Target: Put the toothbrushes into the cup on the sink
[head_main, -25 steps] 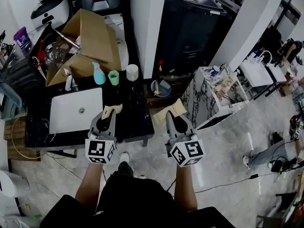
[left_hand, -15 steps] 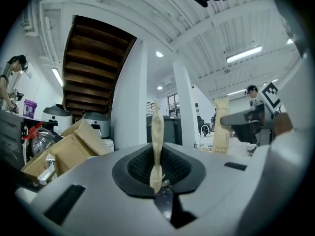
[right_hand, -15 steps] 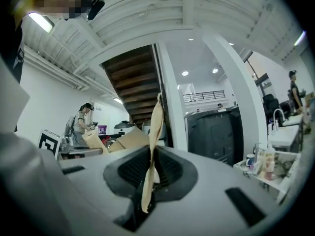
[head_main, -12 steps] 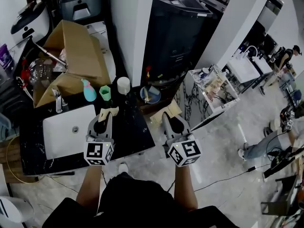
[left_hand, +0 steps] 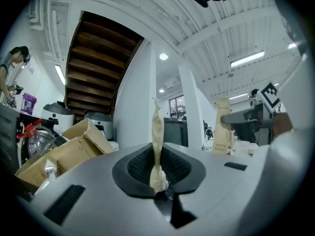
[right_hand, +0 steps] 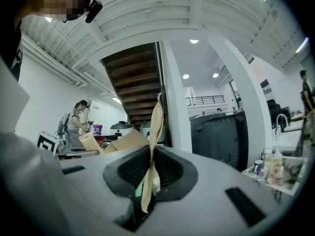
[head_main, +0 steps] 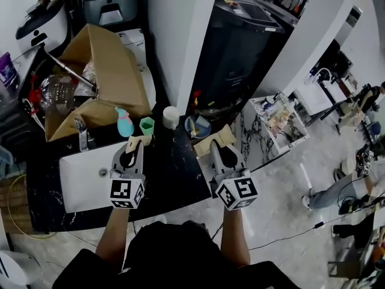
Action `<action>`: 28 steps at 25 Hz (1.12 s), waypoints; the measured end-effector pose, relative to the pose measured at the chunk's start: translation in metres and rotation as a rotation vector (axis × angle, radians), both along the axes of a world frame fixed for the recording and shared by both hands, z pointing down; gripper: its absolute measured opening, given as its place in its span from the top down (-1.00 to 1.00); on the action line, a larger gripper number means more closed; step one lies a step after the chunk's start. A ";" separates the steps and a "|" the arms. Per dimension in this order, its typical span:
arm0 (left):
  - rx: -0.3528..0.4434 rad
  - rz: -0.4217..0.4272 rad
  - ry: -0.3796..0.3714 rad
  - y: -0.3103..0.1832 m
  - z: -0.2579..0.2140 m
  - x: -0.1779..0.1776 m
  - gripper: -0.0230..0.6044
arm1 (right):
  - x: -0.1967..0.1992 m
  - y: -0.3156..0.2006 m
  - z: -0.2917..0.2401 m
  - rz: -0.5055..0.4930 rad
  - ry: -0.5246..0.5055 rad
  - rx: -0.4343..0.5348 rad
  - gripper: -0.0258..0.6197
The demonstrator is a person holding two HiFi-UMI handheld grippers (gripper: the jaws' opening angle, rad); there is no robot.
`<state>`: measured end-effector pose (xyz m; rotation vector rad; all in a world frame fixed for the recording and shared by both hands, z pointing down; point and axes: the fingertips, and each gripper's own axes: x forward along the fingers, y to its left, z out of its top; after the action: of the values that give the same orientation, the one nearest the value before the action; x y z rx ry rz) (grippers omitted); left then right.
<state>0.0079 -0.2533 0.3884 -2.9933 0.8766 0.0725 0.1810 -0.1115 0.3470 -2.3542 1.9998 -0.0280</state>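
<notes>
Both grippers hang over the black counter (head_main: 174,179), each shut on a flat tan toothbrush packet. My left gripper (head_main: 133,148) pinches its packet (head_main: 138,141) just right of the white sink basin (head_main: 84,176). The right gripper (head_main: 217,147) holds a second packet (head_main: 218,137) near the counter's right end. A small green cup (head_main: 147,125) and a white cup (head_main: 171,117) stand at the counter's back, just beyond the left packet. In the left gripper view the packet (left_hand: 156,132) stands edge-on between the pads. The right gripper view shows its packet (right_hand: 155,132) the same way.
A teal bottle (head_main: 124,123) and a faucet (head_main: 81,135) stand behind the basin. An open cardboard box (head_main: 102,71) sits at the back left. A blue bowl (head_main: 197,126) lies right of the white cup. A white pillar (head_main: 180,41) rises behind, with a marble stand (head_main: 271,125) to the right.
The counter and sink have drawn nearer and now lie under both grippers. Both grippers stay shut on their packets, side by side as before.
</notes>
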 end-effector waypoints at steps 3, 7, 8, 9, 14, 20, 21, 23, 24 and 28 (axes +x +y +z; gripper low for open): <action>-0.015 -0.021 0.005 -0.016 0.003 -0.008 0.82 | -0.005 -0.024 0.002 -0.024 -0.006 -0.010 0.83; -0.041 -0.059 0.013 -0.031 0.008 -0.018 0.82 | -0.009 -0.055 0.004 -0.075 -0.007 -0.027 0.83; -0.047 -0.069 0.014 -0.035 0.009 -0.019 0.82 | -0.011 -0.064 0.004 -0.090 -0.005 -0.027 0.83; -0.054 -0.080 0.015 -0.038 0.011 -0.021 0.82 | -0.012 -0.072 0.005 -0.106 -0.005 -0.029 0.83; -0.089 -0.153 -0.007 -0.046 0.024 -0.025 0.82 | -0.016 -0.110 0.018 -0.211 -0.024 -0.055 0.83; -0.108 -0.235 -0.040 -0.056 0.031 -0.011 0.82 | -0.005 -0.145 0.033 -0.308 -0.060 -0.074 0.83; -0.108 -0.249 -0.046 -0.058 0.032 -0.008 0.82 | -0.001 -0.149 0.036 -0.319 -0.066 -0.075 0.83; -0.109 -0.274 -0.055 -0.062 0.033 -0.001 0.82 | 0.008 -0.156 0.041 -0.336 -0.076 -0.078 0.83; -0.111 -0.285 -0.057 -0.064 0.034 0.002 0.82 | 0.013 -0.158 0.044 -0.343 -0.080 -0.081 0.83; -0.098 -0.329 -0.083 -0.072 0.035 0.016 0.82 | 0.031 -0.165 0.057 -0.363 -0.103 -0.084 0.83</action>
<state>0.0236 -0.3250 0.4233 -2.8654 1.3820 -0.1026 0.2115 -0.2767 0.4040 -1.9526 2.3830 -0.2457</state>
